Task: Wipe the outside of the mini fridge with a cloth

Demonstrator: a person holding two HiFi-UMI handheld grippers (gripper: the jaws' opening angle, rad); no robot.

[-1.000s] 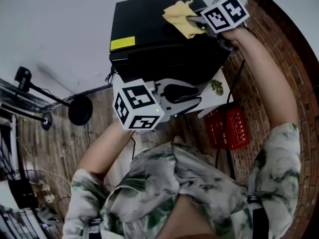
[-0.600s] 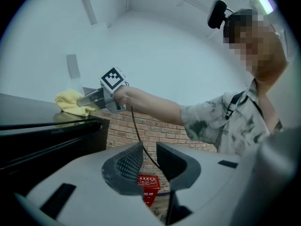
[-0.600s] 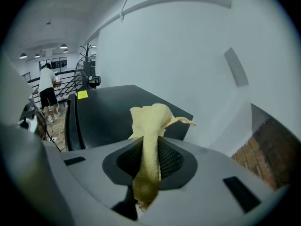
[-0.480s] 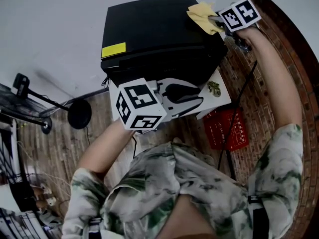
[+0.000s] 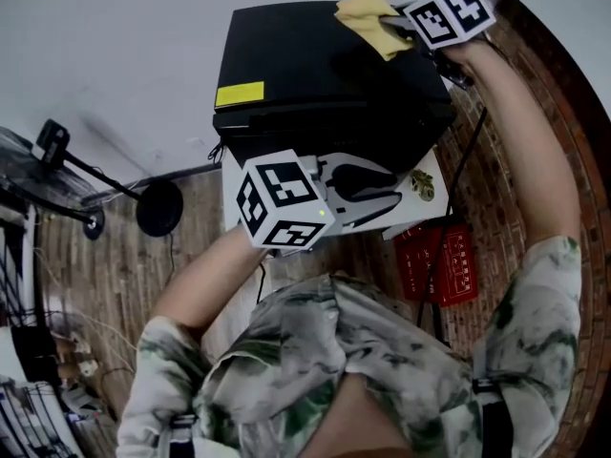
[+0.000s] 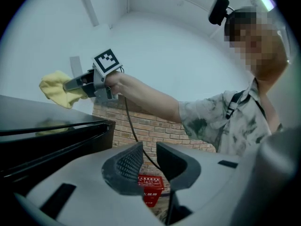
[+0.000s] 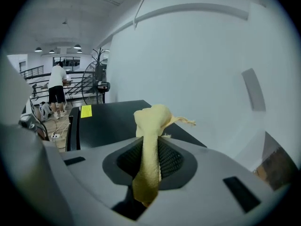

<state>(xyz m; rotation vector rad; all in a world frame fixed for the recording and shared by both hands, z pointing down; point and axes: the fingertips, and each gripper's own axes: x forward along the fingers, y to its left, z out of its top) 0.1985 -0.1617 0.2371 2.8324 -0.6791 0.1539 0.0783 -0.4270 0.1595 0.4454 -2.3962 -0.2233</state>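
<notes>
Right gripper (image 5: 399, 29), clamped on cloth (image 5: 366, 12), was at the fridge (image 5: 315, 74) top's far corner; sides apparently unwiped. Left gripper (image 5: 389, 191) empty, jaws slightly apart.

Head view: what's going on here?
A person with a gripper in each hand is wiping a black mini fridge. The right gripper is shut on a yellow cloth and holds it over the far right part of the fridge's top; contact with the surface is not clear. The left gripper is open and empty, hanging in front of the fridge's near edge.
</notes>
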